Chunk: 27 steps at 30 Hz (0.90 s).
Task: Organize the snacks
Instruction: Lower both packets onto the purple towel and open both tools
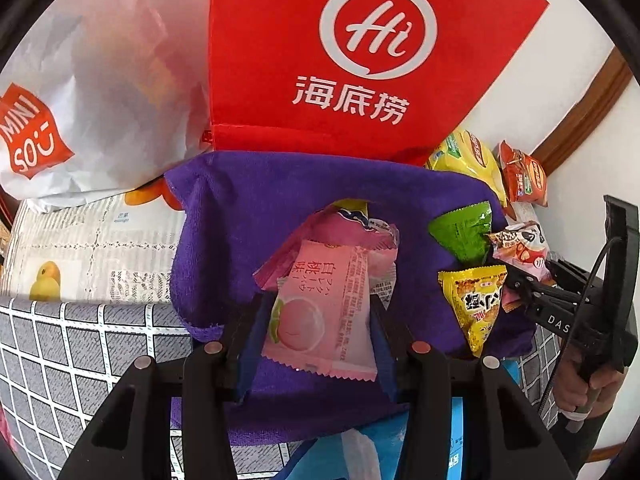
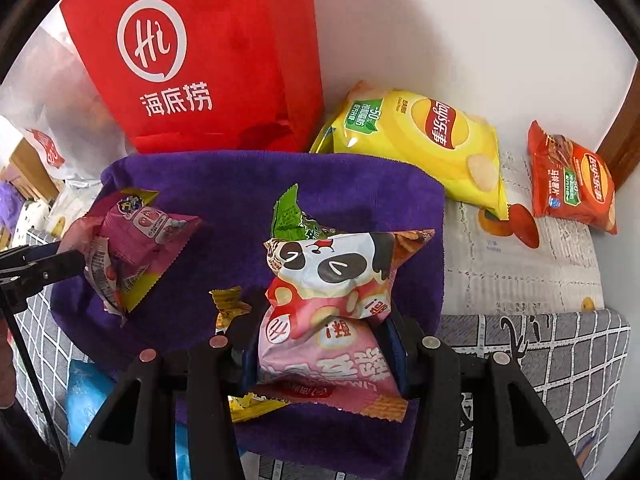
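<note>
My left gripper (image 1: 320,316) is shut on a pale pink peach snack packet (image 1: 320,304), its blue pads pressing both sides. A darker magenta packet (image 1: 360,232) lies right behind the peach one, over the purple towel (image 1: 240,208). My right gripper (image 2: 324,320) is shut on a pink panda-print snack packet (image 2: 332,276). A green packet (image 2: 288,216) pokes out behind the panda packet and a yellow packet (image 2: 230,304) lies under its left side. In the right wrist view the left gripper (image 2: 82,262) enters at the left edge with the magenta packet (image 2: 136,248).
A red tote bag (image 2: 200,60) stands behind the towel, with a white Miniso bag (image 1: 100,100) to its left. A yellow Lay's bag (image 2: 424,140) and an orange Lay's bag (image 2: 572,184) lie at the back right on a newspaper-print cloth (image 2: 520,272). A grey checked cloth (image 1: 60,360) covers the front.
</note>
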Available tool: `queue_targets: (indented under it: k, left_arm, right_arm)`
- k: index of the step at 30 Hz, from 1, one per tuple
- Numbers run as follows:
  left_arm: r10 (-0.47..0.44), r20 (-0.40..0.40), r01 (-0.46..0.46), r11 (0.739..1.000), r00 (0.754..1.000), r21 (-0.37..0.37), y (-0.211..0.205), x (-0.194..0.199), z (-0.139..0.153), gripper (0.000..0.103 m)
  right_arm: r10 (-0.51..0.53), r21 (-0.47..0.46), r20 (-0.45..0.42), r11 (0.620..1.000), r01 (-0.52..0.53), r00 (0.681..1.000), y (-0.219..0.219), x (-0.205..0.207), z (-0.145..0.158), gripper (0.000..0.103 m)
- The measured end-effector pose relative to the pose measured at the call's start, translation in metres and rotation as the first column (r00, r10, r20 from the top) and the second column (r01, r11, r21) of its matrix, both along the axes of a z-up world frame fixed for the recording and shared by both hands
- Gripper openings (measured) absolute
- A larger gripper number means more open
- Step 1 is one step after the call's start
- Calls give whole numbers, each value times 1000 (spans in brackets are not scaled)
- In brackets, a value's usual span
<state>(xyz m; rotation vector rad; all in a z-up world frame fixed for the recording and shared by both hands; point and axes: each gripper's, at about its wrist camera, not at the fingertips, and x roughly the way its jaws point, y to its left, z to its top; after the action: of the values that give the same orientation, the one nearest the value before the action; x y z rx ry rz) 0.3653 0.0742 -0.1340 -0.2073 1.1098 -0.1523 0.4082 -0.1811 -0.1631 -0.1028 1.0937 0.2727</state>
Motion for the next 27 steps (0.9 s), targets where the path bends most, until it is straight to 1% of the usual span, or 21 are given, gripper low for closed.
queue_targets:
  k: [7, 8, 9, 11, 14, 18, 24, 26, 27]
  left_arm:
    - [-2, -10, 2, 1000, 1000, -8, -2, 1, -4, 47]
    - [-2, -14, 2, 1000, 1000, -11, -2, 1, -5, 47]
    - [-3, -17, 3, 1000, 1000, -13, -3, 2, -6, 47]
    - [-5, -21, 5, 1000, 1000, -12, -6, 3, -8, 47]
    - [-10, -28, 10, 1000, 1000, -4, -8, 4, -11, 47]
    - [-12, -28, 12, 1000, 1000, -4, -9, 4, -11, 48]
    - [-19, -23, 19, 1000, 1000, -3, -10, 3, -10, 48]
    - [-23, -27, 23, 1000, 999, -5, -11, 3, -9, 54]
    - [-22, -28, 22, 1000, 999, -11, -11, 3, -9, 64]
  right_arm:
    - [1, -2, -10, 1000, -1, 1000, 0, 0, 2, 52]
    - [0, -3, -12, 1000, 0, 1000, 0, 0, 2, 54]
    - [-3, -5, -12, 1000, 3, 1000, 0, 0, 3, 59]
    - [-12, -4, -2, 1000, 12, 1000, 0, -1, 6, 65]
    - [-8, 6, 6, 1000, 8, 1000, 0, -2, 10, 70]
    - [-2, 6, 22, 1000, 1, 1000, 1, -6, 17, 70]
    - [-4, 34, 59, 999, 2, 998, 0, -12, 31, 70]
    - [-5, 42, 69, 999, 2, 998, 0, -13, 35, 70]
    - [-5, 43, 73, 999, 2, 997, -1, -14, 37, 70]
